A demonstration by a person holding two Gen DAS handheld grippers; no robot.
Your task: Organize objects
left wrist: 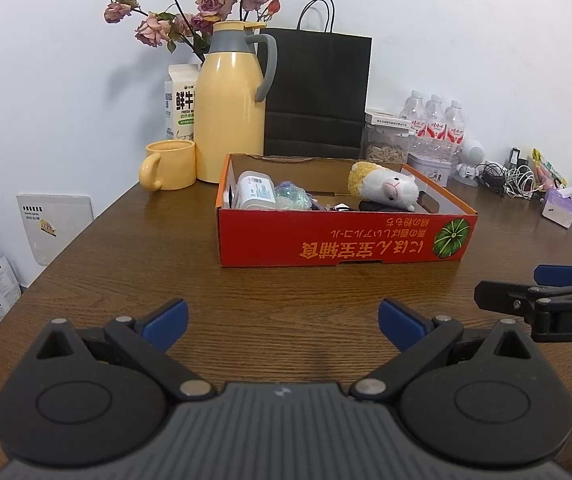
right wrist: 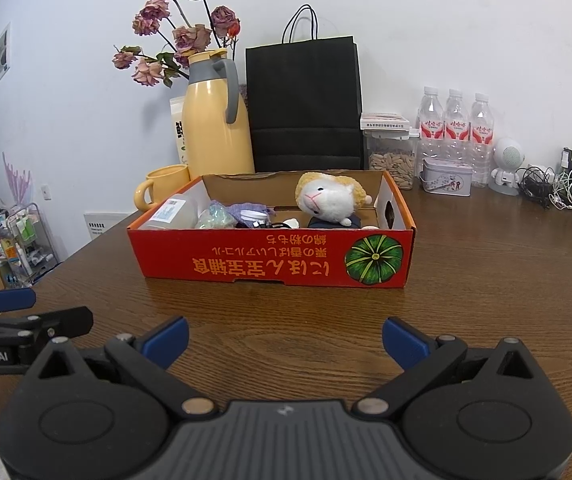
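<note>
I hold my left gripper [left wrist: 283,326] low over the near part of the brown table [left wrist: 286,288], its blue-tipped fingers [left wrist: 165,322] spread wide with nothing between them. My right gripper [right wrist: 285,338] hovers beside it, fingers likewise spread apart and empty; its black linkage shows at the right edge of the left wrist view.

Ahead of both, toward the middle of the table, sits the red cardboard box [right wrist: 269,260], printed with yellow characters and a green pumpkin. Inside it, against the right end, lies a plush toy [right wrist: 330,198], white-faced with yellow fleece. At the left end lies a translucent jar [right wrist: 175,212] on its side, with a shimmery bag [right wrist: 215,218] and a purple cloth [right wrist: 241,210] just beside it.

Along the far edge of the table stand a yellow mug [left wrist: 167,170], a yellow thermos jug [left wrist: 231,104], a black paper bag [left wrist: 318,92] and three water bottles [right wrist: 456,128].
</note>
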